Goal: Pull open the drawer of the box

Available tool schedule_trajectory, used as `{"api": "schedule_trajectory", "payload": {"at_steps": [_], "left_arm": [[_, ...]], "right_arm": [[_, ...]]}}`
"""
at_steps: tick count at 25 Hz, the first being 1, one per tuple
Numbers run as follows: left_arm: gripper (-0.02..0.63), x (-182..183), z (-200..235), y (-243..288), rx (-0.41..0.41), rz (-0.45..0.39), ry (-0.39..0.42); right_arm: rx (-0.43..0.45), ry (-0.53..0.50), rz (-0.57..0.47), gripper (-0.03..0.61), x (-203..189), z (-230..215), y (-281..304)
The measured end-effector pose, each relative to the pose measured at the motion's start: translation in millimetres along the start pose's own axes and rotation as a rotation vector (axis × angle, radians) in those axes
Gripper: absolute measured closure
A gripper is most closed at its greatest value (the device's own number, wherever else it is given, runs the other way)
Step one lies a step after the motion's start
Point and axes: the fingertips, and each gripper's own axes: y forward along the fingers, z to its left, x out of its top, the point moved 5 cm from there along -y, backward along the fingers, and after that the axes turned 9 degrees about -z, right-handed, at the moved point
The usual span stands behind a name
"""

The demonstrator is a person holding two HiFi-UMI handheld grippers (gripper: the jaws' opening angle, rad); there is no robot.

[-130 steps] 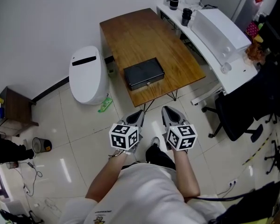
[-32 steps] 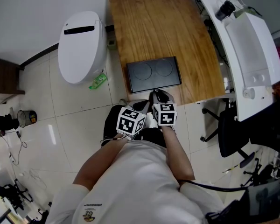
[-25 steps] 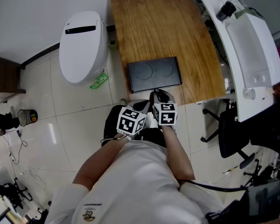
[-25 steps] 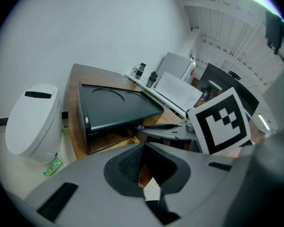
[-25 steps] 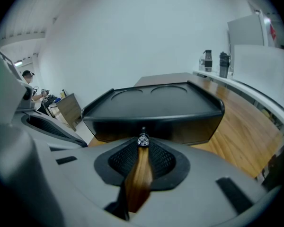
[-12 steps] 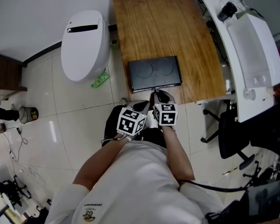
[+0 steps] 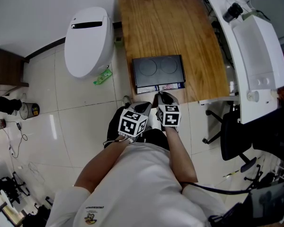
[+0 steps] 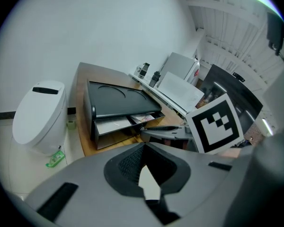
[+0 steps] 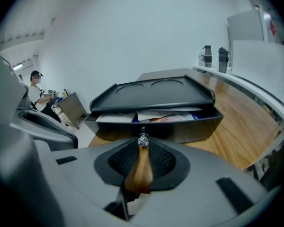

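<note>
Item: right gripper, lower centre, jaws pinched on knob of drawer. Pull straight toward yourself, level; box could slide. Left gripper: jaws together, empty.

A wooden table carries one black box at its near edge, drawer partly out.

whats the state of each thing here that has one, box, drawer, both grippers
black box: flat on the wooden table
drawer: partly pulled out, papers showing inside
metal knob: pinched at the drawer front
right gripper: shut on the metal knob
left gripper: fingers together, empty, off the box
</note>
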Motion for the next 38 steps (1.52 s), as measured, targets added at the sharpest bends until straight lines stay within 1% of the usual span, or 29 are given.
{"api": "schedule_trajectory", "payload": {"at_steps": [12,25,38], "left_arm": [[0.612,-8.5,-10.6,-23.0,0.030,0.021,-0.048],[0.612,-25.0,-13.9,-33.6,0.056,0.021,-0.091],[0.612,-34.1,-13.8,-37.2,0.050,0.036,-0.090]], "right_arm": [[0.004,0.011,0.058,0.518,-12.2,0.6,-16.1],[0.010,0.007,0.079,0.518,-24.7,2.5,-30.2],[0.003,0.017,0.088,0.518,-35.4,6.6,-40.4]]}}
